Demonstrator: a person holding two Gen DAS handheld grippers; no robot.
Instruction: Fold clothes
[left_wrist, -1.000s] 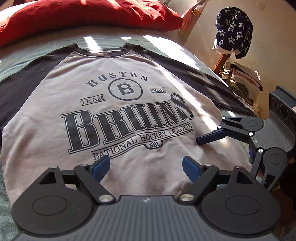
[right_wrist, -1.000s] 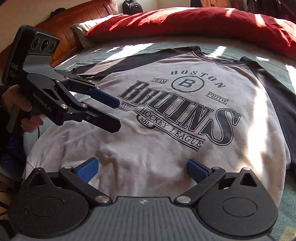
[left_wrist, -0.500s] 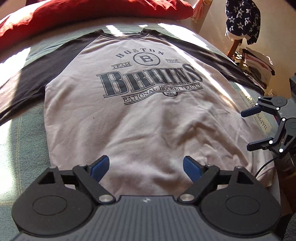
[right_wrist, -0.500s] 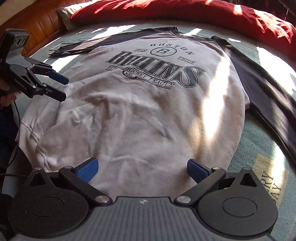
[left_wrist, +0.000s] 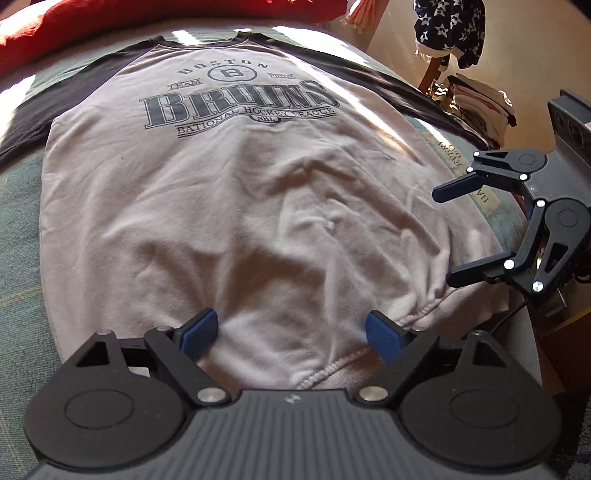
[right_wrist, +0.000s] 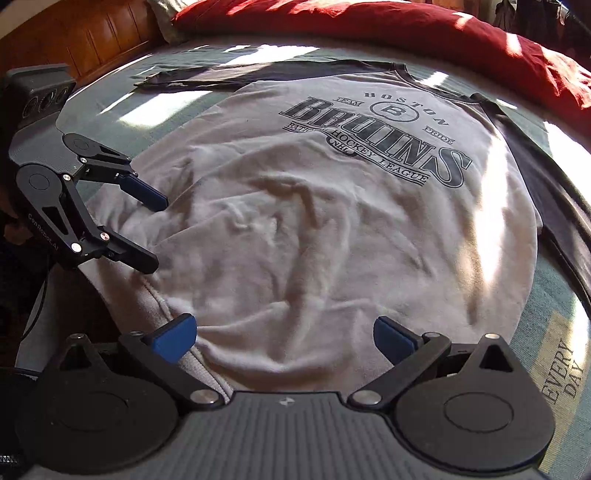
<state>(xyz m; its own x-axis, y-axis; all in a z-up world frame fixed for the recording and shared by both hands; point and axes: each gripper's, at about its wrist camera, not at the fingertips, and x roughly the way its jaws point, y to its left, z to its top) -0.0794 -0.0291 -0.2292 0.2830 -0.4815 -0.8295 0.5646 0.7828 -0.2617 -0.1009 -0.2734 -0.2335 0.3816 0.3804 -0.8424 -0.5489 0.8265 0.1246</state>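
Sweatshirt, printed "BOSTON BRUINS", is spread at twelve o'clock of left gripper and right gripper; both are released, hem between their fingers.

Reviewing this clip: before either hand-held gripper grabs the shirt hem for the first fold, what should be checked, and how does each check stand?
1. Shirt lies flat, print up: ok, with some wrinkles in the lower half.
2. Both sleeves spread out to the sides: ok.
3. Left hand-held gripper open, nothing between its jaws: ok.
4. Right hand-held gripper open, nothing between its jaws: ok.
5. Hem reachable near both: ok.
6. Pads touching the fabric: cannot tell.
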